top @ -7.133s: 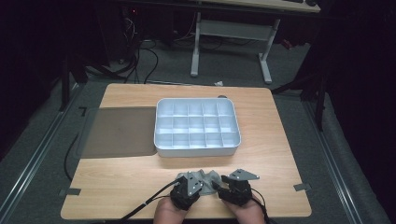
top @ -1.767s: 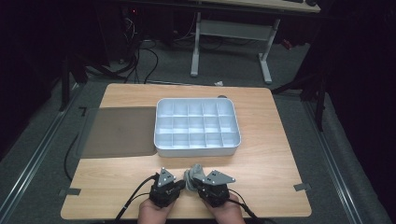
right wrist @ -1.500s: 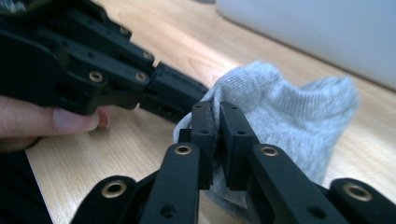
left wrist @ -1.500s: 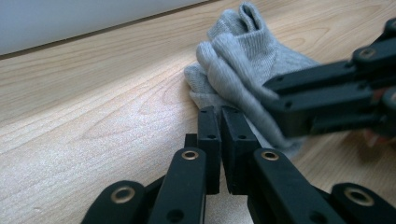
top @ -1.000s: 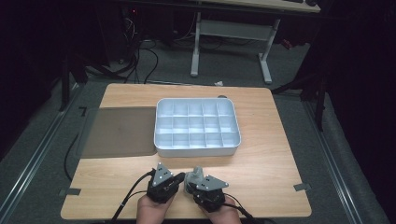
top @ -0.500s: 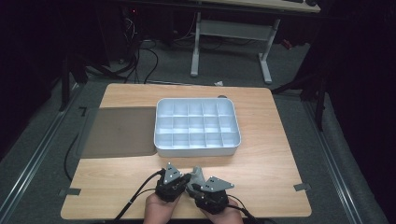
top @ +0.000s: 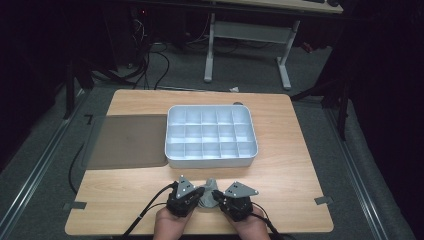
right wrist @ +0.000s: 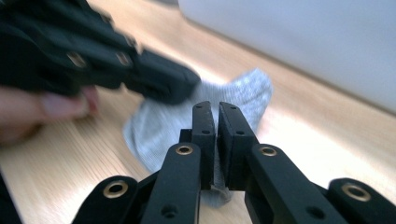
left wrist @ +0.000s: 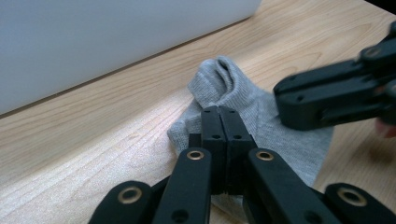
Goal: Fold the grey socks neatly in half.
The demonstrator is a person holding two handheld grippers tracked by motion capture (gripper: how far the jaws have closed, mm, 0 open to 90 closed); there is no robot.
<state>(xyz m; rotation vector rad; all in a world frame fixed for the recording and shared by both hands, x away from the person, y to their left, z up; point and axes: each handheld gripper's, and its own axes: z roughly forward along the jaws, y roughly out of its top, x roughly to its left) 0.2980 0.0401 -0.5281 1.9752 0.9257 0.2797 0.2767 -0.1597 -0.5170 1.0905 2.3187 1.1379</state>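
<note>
A small grey sock lies crumpled on the wooden table near its front edge, between the two hands. My left gripper comes at it from the left; in the left gripper view its jaws stand together with the sock caught under their tips. My right gripper faces it from the right. Its jaws have just been closing and stand nearly together, with sock cloth pinched low between them. Each gripper view also shows the other gripper over the sock, the right one and the left one.
A white tray with several empty compartments stands just beyond the sock; its wall rises close behind the jaws. A dark mat lies left of the tray. Bare wood runs to either side of the hands.
Seven seconds ago both hands were farther right; they then shifted left and have drifted back a little. Over the last half second they have stayed close together at the sock.
</note>
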